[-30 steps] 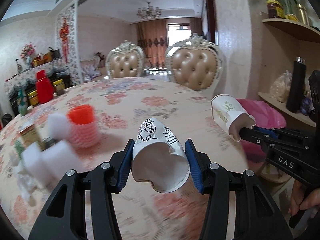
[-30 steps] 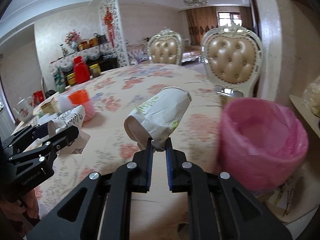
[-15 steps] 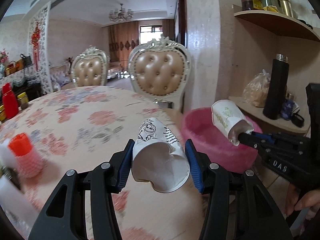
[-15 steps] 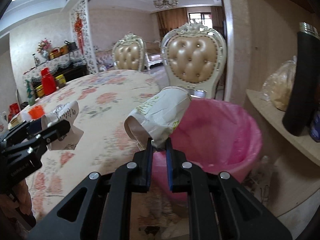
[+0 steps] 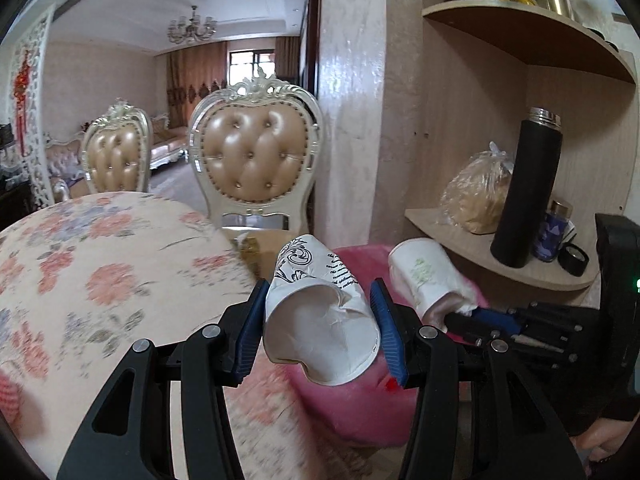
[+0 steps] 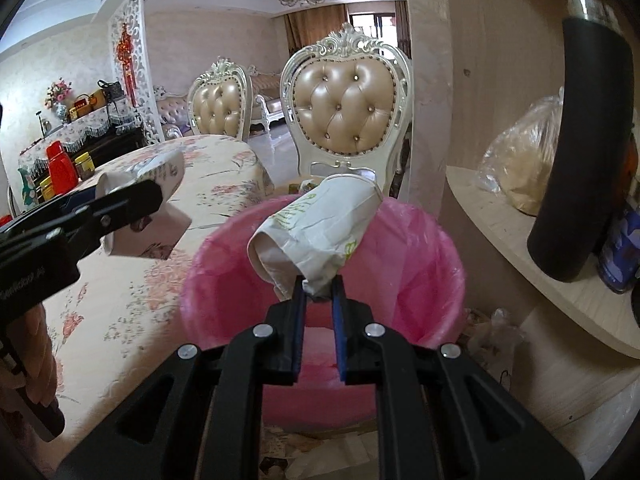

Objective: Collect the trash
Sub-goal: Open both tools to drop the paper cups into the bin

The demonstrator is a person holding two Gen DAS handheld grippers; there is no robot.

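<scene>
My left gripper point(image 5: 320, 312) is shut on a crumpled white paper cup with black print point(image 5: 316, 320), its blue pads pressing both sides, at the table's edge beside the pink-lined trash bin point(image 5: 360, 408). In the right wrist view this cup point(image 6: 144, 208) hangs left of the bin. My right gripper point(image 6: 319, 284) is shut on the rim of a white paper cup with green print point(image 6: 316, 224), which hangs over the open mouth of the bin point(image 6: 420, 248). The left wrist view shows that green-print cup point(image 5: 424, 280) above the bin as well.
A round table with a floral cloth point(image 5: 100, 280) lies left of the bin. Two tufted chairs point(image 6: 348, 116) stand behind. A wooden corner shelf point(image 6: 520, 224) on the right carries a black flask point(image 6: 580, 160), a plastic bag and a jar. Scraps lie on the floor by the bin.
Both grippers have swung right, off the table, to the pink bin, each still holding its cup. The right gripper's cup now sits over the bin's opening.
</scene>
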